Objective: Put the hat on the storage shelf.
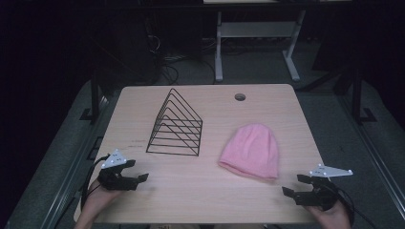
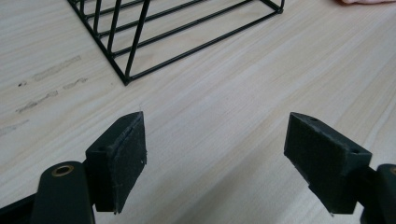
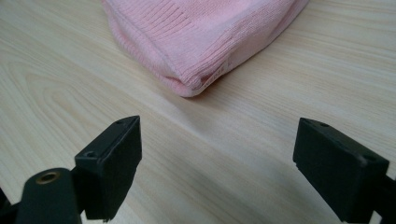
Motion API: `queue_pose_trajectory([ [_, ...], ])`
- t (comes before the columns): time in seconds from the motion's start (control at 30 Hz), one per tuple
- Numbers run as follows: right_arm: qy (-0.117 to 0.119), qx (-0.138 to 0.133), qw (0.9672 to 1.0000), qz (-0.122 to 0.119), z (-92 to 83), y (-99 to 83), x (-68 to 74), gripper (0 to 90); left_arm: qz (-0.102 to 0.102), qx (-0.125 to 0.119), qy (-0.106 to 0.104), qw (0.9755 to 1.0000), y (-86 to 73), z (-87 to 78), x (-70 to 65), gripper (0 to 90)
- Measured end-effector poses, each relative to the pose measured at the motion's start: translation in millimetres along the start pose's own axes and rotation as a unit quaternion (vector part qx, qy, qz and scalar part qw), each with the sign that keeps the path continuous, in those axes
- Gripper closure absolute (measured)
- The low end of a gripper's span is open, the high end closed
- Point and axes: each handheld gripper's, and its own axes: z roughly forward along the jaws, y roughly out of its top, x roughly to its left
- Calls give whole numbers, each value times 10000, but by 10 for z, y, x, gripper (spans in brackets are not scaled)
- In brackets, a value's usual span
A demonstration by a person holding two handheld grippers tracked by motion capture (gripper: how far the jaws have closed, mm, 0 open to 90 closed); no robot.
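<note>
A pink knitted beanie [image 1: 251, 150] lies flat on the right half of the wooden table [image 1: 205, 191]. A black wire rack [image 1: 175, 125], triangular in outline, stands left of centre. My left gripper [image 1: 135, 171] rests near the front left edge, open, with nothing between its jaws. In the left gripper view the rack's near corner [image 2: 125, 80] stands just beyond the open gripper [image 2: 215, 140]. My right gripper [image 1: 292, 185] sits at the front right, open and empty. The right gripper view has the beanie's ribbed hem corner [image 3: 196, 84] a short way ahead of the open gripper [image 3: 218, 144].
A round cable hole [image 1: 240, 97] is in the table's far edge. Faint smudges [image 2: 46, 70] mark the wood left of the rack. Beyond the table stand a white desk frame [image 1: 258, 38] and tangled cables [image 1: 167, 62] on a dark floor.
</note>
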Motion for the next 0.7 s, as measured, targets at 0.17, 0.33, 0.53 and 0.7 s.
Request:
queue_pose_trajectory([
  [0.17, -2, -17, 10000, 14, -14, -8, 4, 149, 26, -30, -47, 10000, 5, 23, 0, 208],
  [0.33, -6, 88, 9999, -52, -17, 85, 71, 152, -7, -95, -58, 9999, 22, 22, 0, 208],
  [0.53, 69, 11, 9997, -239, -37, 259, 146, 152, 52, -76, -56, 9999, 23, 24, -23, 208],
  [0.7, 89, 113, 9993, -336, -23, 409, 151, 153, 17, -91, -43, 9999, 23, 17, -26, 208],
])
